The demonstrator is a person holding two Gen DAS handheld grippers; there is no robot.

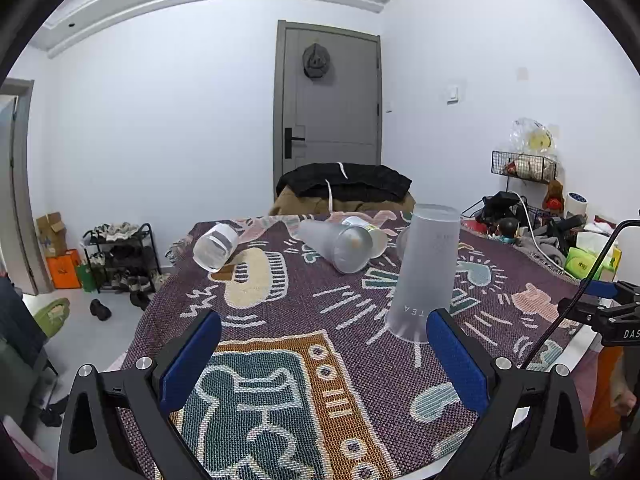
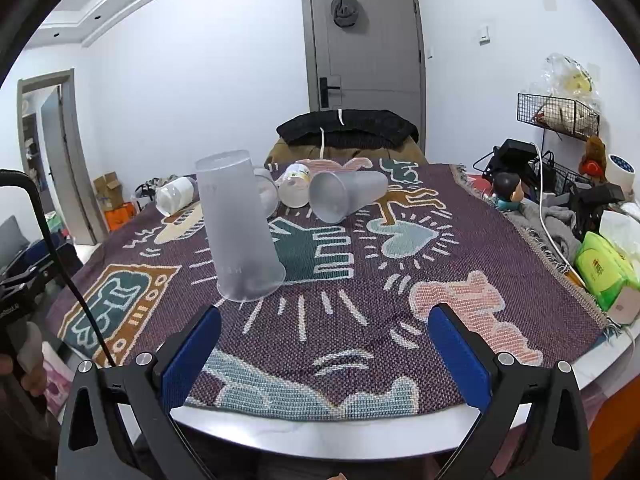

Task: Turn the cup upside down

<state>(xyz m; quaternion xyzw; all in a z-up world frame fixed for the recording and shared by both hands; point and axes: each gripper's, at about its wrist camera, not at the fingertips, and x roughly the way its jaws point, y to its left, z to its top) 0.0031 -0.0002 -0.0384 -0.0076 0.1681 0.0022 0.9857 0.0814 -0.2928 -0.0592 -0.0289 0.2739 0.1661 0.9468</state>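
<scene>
- The tall cup stands mouth-down on the cloth, narrow closed base on top, so the flip looks done for this cup; it appears tilted in both views, though the fisheye may account for some of that.
- The left gripper is spread wide and holds nothing; its right pad overlaps the tall cup's rim in the left view, and contact cannot be told.
- The right gripper is equally wide open and empty, on the near side of the tall cup and apart from it.
- Judged next move: back off without nudging the tall cup, then go for one of the cups lying beyond it, closing on its wall, lifting and turning it mouth-down.
- The tall cup is frosted, translucent plastic, a tapered cone with faint lettering near the rim; it probably tips easily on soft fabric.
- Just beyond the tall cup lies a second frosted cup on its side, with a labelled jar beside it.
- Far left of the tall cup lies a clear cup with a white band.
- The cloth is coarse and woven, purple with teal, orange and pink figures, and covers a pale round table.
</scene>
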